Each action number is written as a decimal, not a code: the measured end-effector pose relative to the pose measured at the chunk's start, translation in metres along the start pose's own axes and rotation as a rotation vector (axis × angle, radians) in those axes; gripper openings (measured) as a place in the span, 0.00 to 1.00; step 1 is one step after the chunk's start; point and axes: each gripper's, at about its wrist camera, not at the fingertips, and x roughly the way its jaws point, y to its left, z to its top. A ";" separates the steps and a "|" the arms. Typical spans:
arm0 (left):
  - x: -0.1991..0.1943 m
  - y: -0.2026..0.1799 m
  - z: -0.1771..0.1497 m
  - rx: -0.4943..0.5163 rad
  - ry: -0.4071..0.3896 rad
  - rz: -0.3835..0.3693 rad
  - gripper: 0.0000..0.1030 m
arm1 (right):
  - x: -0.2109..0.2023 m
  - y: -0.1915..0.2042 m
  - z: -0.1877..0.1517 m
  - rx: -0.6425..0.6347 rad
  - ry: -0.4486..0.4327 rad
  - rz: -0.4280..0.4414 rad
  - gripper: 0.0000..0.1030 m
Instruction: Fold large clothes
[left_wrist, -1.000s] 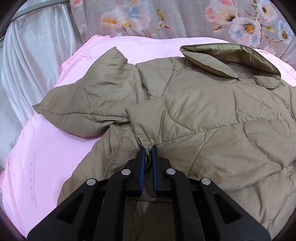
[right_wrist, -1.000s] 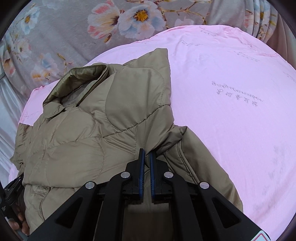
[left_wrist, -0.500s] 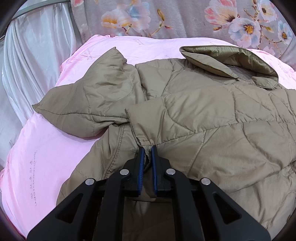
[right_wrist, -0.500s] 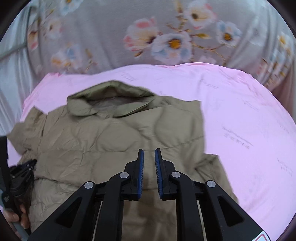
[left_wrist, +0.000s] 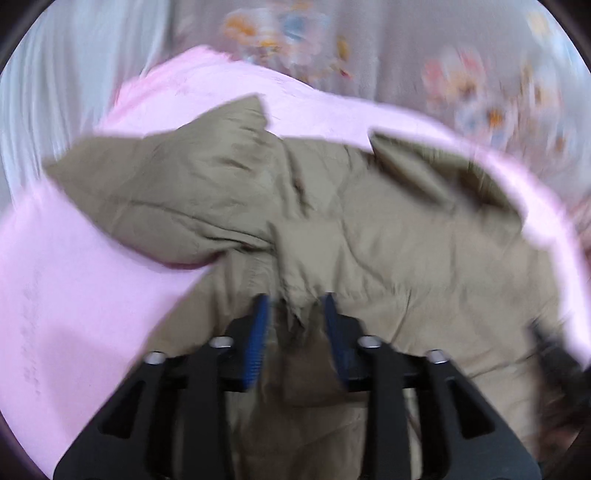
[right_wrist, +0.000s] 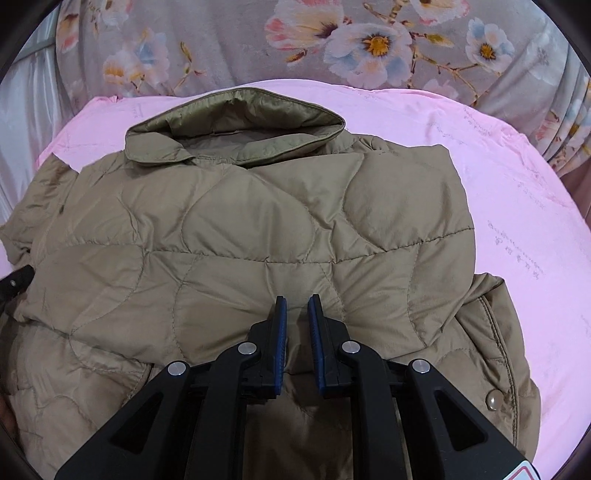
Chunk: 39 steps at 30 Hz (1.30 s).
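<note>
Left view, blurred: my left gripper (left_wrist: 293, 306) had just been opening; jaws apart, fold of jacket (left_wrist: 388, 236) between them, pads clear of cloth. Sleeve (left_wrist: 162, 192) lay spread at left on pink sheet (left_wrist: 66, 295). Right view: jacket lay flat on sheet, collar (right_wrist: 236, 125) at far edge. My right gripper (right_wrist: 295, 306) stood slightly parted above quilted panel, gripping nothing.

R hand-held gripper (right_wrist: 295, 301) slightly parted, empty, over olive quilted jacket (right_wrist: 258, 229) on pink sheet (right_wrist: 517, 229).
</note>
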 end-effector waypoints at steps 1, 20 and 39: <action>-0.009 0.018 0.008 -0.067 -0.018 -0.004 0.50 | -0.001 -0.004 0.000 0.021 -0.003 0.020 0.13; 0.054 0.262 0.128 -0.570 -0.014 0.155 0.22 | -0.003 -0.013 0.001 0.093 -0.013 0.071 0.13; -0.166 -0.108 0.143 0.238 -0.338 -0.166 0.05 | -0.058 -0.032 -0.008 0.188 -0.148 0.089 0.39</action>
